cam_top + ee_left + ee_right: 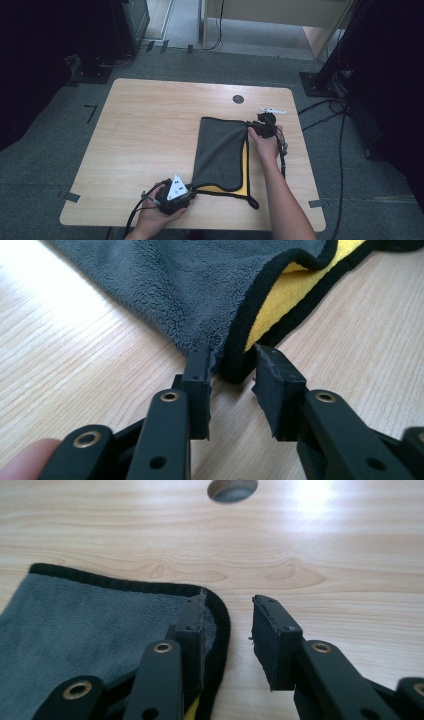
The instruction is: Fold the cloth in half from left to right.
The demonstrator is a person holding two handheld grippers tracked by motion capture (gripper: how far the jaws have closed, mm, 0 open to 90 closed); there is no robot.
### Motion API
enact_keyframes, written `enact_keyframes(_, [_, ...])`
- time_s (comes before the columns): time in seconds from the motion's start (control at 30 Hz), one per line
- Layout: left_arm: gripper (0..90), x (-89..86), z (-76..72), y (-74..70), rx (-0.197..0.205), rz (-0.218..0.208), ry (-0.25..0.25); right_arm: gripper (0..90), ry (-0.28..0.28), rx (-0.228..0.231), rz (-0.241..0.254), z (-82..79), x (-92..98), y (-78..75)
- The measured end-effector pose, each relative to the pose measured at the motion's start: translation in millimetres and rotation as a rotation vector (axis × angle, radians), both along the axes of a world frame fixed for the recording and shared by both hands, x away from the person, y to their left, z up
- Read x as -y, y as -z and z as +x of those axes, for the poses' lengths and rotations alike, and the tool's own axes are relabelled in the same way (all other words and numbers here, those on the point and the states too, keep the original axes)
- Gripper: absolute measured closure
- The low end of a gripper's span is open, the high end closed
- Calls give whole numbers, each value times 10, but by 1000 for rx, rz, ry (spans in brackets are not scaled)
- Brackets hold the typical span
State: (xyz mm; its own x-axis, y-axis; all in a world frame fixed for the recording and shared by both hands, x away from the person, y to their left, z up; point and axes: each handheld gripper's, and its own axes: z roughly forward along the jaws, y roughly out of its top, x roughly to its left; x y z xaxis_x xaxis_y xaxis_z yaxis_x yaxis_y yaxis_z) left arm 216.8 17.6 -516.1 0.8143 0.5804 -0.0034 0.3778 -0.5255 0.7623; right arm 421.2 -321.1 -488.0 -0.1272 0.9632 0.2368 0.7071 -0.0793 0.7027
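A grey cloth (220, 150) with black edging lies folded on the wooden table (150, 130), and its yellow underside (245, 165) shows along the right and near edges. My left gripper (191, 189) sits at the cloth's near left corner. In the left gripper view the left gripper (232, 365) is open, with the black-edged corner of the cloth (200, 285) lying between its jaws, unpressed. My right gripper (251, 126) is at the far right corner. It (227, 612) is open too, its left jaw resting on the cloth (90, 615) and the other jaw off it.
A round cable hole (238, 99) sits in the table beyond the cloth, also seen as the hole (232, 489) ahead of the right gripper. Bare wood spreads to the left of the cloth. Cables (325, 107) and dark stands lie on the floor around the table.
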Motion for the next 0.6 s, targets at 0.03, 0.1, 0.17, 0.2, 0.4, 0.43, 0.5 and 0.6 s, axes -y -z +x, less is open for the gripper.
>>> enact_keyframes(0.03, [659,-3,4,-1,3,3,-5,660,0,19,-8,-45,11,-32])
enact_keyframes(0.1, [650,-3,8,-1,2,-2,-14,656,-9,45,1,-157,26,-87])
enact_keyframes(0.17, [639,-1,12,1,0,-2,-12,657,-28,60,6,-292,25,-114])
enact_keyframes(0.2, [634,1,13,5,-1,-2,-12,657,-33,68,5,-369,15,-120])
enact_keyframes(0.4, [618,11,41,16,-28,1,-19,672,-103,77,-52,-857,-56,-80])
enact_keyframes(0.43, [616,9,48,18,-29,0,-22,697,-113,76,-57,-940,-71,-67])
enact_keyframes(0.5, [612,13,53,19,-36,1,-27,742,-139,79,-58,-1091,-88,-26])
enact_keyframes(0.6, [608,19,51,18,-33,12,-25,753,-158,78,-31,-1295,-116,27])
